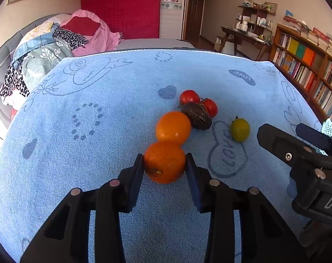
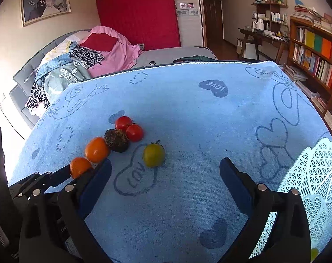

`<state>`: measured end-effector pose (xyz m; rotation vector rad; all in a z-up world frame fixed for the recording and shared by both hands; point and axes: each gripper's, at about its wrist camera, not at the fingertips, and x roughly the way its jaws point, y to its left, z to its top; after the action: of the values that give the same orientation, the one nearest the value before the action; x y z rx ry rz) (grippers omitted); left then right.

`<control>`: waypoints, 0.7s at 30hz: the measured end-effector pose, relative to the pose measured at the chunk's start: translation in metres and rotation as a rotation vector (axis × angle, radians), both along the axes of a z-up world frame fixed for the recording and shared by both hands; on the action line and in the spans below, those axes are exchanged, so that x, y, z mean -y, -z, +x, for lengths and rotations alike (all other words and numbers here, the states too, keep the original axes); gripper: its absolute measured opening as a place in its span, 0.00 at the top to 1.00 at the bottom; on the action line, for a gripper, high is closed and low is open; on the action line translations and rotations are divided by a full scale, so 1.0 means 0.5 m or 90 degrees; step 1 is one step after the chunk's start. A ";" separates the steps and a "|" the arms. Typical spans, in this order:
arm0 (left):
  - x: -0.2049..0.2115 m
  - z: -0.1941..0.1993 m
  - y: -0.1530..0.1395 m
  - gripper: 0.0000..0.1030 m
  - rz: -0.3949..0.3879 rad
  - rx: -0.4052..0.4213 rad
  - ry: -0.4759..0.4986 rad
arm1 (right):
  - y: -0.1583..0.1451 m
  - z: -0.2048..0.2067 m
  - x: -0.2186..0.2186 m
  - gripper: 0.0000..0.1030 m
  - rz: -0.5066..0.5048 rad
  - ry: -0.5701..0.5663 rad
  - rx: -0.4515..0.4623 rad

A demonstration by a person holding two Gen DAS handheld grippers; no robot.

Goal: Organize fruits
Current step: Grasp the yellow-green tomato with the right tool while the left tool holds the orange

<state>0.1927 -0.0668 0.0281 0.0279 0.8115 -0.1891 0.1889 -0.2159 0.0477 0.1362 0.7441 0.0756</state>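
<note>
A: Gripping the near orange (image 1: 164,162), the left gripper (image 1: 164,163) has its 2 dark blue pads pressed flat against the fruit's sides, stem end turned toward the camera.

B: Where does that orange sit among the rest?

A: It rests on the blue towel (image 1: 100,153) and touches a second orange (image 1: 173,127) just behind it. Behind that lies a dark wrinkled fruit (image 1: 196,116), and 2 red tomatoes (image 1: 189,96) sit against its far side. They form a rough line running away from the left camera.

B: And the greenish one?

A: A yellow-green tomato (image 1: 239,129) stands apart, to the right of the dark fruit, at the top of a printed "LOVE" outline on the towel.

B: What is the right gripper (image 2: 166,171) doing?

A: Its jaws are spread wide with nothing between them, hovering low over the towel. The yellow-green tomato (image 2: 153,155) lies ahead of it, closer to the left finger, not touched by either pad. From this view the held orange (image 2: 79,166) shows at lower left, clamped in the left gripper (image 2: 87,171).

B: Anything on the right side?

A: A pale turquoise lattice basket (image 2: 315,175) stands at the towel's right edge, just beside the right gripper's outer finger. Something yellow-green shows through the basket's bottom corner, too hidden to name
</note>
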 end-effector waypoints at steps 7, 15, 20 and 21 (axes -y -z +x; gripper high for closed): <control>-0.027 -0.005 -0.005 0.63 -0.017 0.001 -0.030 | 0.028 0.024 -0.016 0.10 -0.003 -0.012 -0.027; -0.065 -0.005 -0.009 0.63 -0.027 0.002 -0.079 | 0.060 0.058 -0.029 0.40 -0.002 -0.030 -0.063; -0.067 -0.008 -0.009 0.63 -0.025 0.005 -0.080 | 0.066 0.078 -0.041 0.47 -0.013 -0.037 -0.065; -0.068 -0.008 -0.008 0.63 -0.026 0.005 -0.080 | 0.067 0.083 -0.042 0.51 -0.013 -0.039 -0.067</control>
<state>0.1887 -0.0331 0.0323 -0.0598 0.7984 -0.0872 0.2303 -0.1947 0.0142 0.0979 0.8543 0.1192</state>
